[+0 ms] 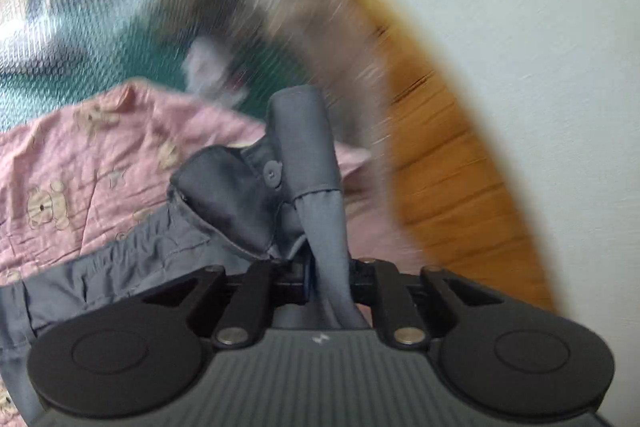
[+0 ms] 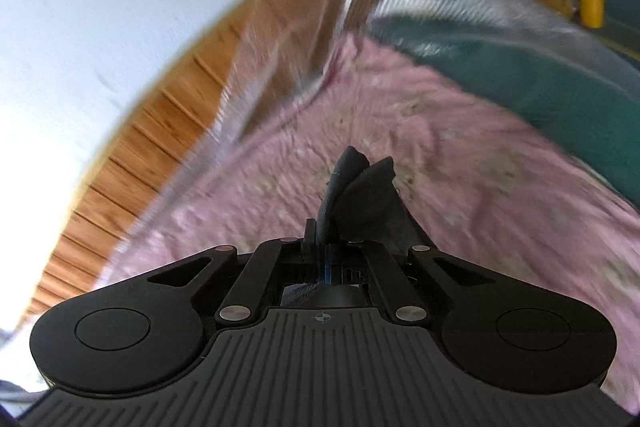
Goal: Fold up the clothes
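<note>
Closest to the left camera, the left tool (image 1: 320, 267) is clamped on a grey buttoned garment (image 1: 248, 195) above a pink bear-print bedsheet (image 1: 80, 155). The right tool (image 2: 324, 239) is clamped on another dark fold of cloth (image 2: 360, 187) above the same sheet. Wooden floor (image 1: 452, 171) lies beyond.

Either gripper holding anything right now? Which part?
Both. Left gripper pinches the grey garment near its buttoned edge; right gripper pinches a dark fabric fold, part unclear.
</note>
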`<state>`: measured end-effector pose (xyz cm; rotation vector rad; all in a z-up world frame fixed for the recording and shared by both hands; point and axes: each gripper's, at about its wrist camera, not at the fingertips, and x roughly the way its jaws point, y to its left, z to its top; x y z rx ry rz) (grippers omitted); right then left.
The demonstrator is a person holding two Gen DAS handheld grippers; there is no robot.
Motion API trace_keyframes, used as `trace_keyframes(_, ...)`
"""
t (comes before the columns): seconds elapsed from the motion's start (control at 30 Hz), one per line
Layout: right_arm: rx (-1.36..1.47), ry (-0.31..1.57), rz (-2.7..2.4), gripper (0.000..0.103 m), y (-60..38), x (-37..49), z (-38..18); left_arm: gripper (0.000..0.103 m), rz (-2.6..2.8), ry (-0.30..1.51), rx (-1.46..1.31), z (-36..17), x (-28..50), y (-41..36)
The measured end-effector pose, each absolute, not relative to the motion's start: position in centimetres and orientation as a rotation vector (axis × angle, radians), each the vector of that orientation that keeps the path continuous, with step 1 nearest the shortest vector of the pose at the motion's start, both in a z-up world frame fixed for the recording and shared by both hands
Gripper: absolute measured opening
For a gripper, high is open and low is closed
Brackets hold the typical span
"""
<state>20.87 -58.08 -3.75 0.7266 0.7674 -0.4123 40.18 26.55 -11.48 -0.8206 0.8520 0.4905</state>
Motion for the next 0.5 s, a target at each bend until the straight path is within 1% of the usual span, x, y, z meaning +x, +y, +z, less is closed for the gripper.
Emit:
trace_keyframes(0.03,0.716,0.809,-0.427,0.000,-58.4,24.0,-5.9,0.012,0.545,0.912,-0.762,-15.0,43.4,26.0)
trace_keyframes(0.1,0.693,0.885,-0.459,0.004,-59.1,30.2,-10.8,0.013,0.645,1.032,-0.608,-20.7,46.6,25.0)
trace_keyframes(0.13,0.691,0.908,-0.471,0.013,-59.4,32.2,-13.0,0.014,0.672,1.031,-0.619,-21.9,46.6,24.7)
trace_keyframes(0.17,0.692,0.926,-0.481,0.022,-59.7,33.9,-15.2,0.018,0.650,0.978,-0.646,-21.8,46.0,24.4)
trace_keyframes(0.2,0.693,0.944,-0.491,0.025,-60.0,35.6,-17.4,0.020,0.622,0.931,-0.627,-21.1,45.2,23.9)
trace_keyframes(0.27,0.653,0.850,-0.468,0.033,-59.8,34.8,-16.1,0.021,0.562,0.872,-0.528,-19.2,43.3,22.9)
trace_keyframes(0.37,0.584,0.680,-0.423,0.035,-59.5,32.7,-12.9,0.023,0.462,0.812,-0.439,-17.4,39.1,22.0)
trace_keyframes(0.43,0.582,0.639,-0.327,0.035,-58.4,30.0,-11.4,0.027,0.419,0.806,-0.428,-17.6,37.1,22.6)
trace_keyframes(0.5,0.598,0.692,-0.250,0.034,-57.2,27.7,-12.3,0.035,0.411,0.829,-0.402,-18.8,36.5,24.0)
